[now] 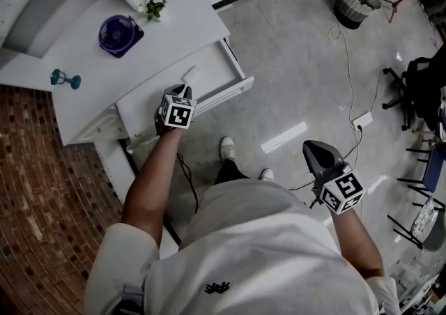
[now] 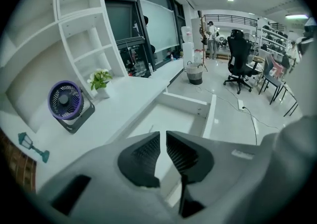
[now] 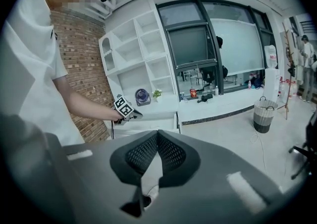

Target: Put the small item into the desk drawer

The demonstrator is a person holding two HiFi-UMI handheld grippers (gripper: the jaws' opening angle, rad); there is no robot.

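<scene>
Upper left of the head view: the left gripper (image 1: pixel 182 90), jaws a slit apart and empty, is hovering just below the small white item (image 1: pixel 189 73), which is lying diagonally in the open drawer (image 1: pixel 217 78). The right gripper (image 1: pixel 310 148), closed and empty, is hanging well apart.

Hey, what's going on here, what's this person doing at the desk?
A person stands at a white desk whose drawer is pulled open. The left gripper hangs over the drawer, jaws slightly apart with nothing between them. The right gripper is off to the side above the floor, shut and empty. A small white thing lies at the drawer's back.
</scene>
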